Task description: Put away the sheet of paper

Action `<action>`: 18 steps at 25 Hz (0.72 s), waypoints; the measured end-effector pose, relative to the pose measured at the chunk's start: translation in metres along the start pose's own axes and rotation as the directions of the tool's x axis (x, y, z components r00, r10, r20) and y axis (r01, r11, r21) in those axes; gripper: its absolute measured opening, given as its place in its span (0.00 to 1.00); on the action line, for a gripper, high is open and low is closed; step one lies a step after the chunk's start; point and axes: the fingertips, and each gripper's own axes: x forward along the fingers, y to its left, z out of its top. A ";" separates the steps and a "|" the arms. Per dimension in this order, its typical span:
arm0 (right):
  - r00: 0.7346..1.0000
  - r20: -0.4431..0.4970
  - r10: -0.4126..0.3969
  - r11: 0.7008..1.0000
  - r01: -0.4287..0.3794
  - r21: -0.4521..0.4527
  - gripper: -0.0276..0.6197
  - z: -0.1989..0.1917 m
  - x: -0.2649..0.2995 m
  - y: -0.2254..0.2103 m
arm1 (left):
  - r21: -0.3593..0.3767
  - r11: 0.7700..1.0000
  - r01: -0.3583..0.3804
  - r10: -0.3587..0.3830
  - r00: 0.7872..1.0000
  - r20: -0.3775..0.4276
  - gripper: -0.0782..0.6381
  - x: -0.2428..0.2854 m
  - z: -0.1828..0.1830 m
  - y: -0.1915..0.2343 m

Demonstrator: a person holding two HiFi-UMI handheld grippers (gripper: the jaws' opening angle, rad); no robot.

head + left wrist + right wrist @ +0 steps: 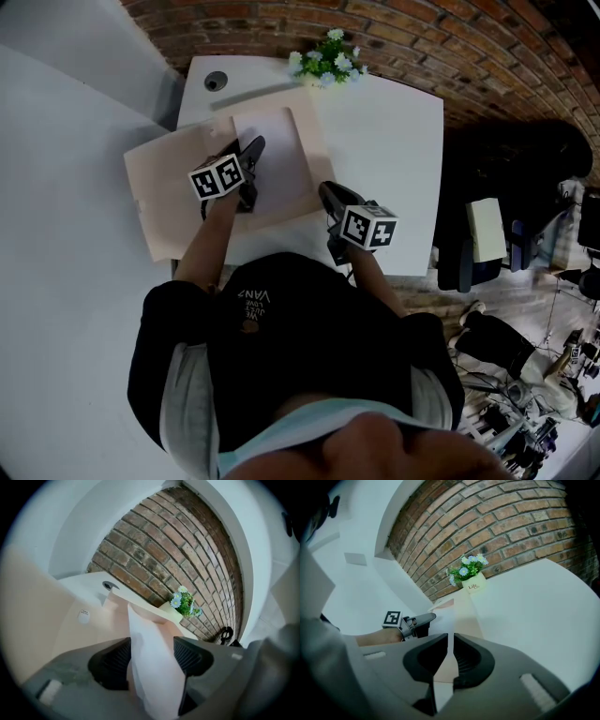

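sheet of paper point(151, 681) upright between spread left gripper point(152, 645) jaws, unclear from head view; right gripper point(451, 641) clamps folder point(465, 617).

Behind the left gripper's point(151, 643) fingers point(190, 656), the sheet of paper's point(154, 677) near end runs off the picture's bottom. The right gripper's point(450, 637) fingers point(468, 656) hide the folder point(466, 616) edge they clamp.

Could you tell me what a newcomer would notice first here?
Two grippers work a white sheet of paper on a beige folder: the right gripper is shut on its edge, the fingers of the left gripper stand apart around it. Flowers sit at the table's far edge.
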 end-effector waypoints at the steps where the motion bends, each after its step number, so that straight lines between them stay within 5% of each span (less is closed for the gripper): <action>1: 1.000 0.001 -0.001 1.000 0.001 0.000 0.10 0.000 0.000 0.000 | 0.034 0.999 -0.019 0.019 1.000 -0.013 0.52 0.001 -0.003 0.001; 6: 1.000 0.003 0.005 1.000 -0.005 0.001 0.10 0.000 0.001 0.001 | 0.188 0.980 -0.060 0.075 0.994 -0.073 0.66 0.005 -0.015 0.001; 18: 1.000 0.000 0.005 1.000 -0.005 -0.004 0.10 0.000 0.000 0.002 | 0.217 0.972 -0.095 0.114 0.991 -0.077 0.69 0.000 -0.015 0.008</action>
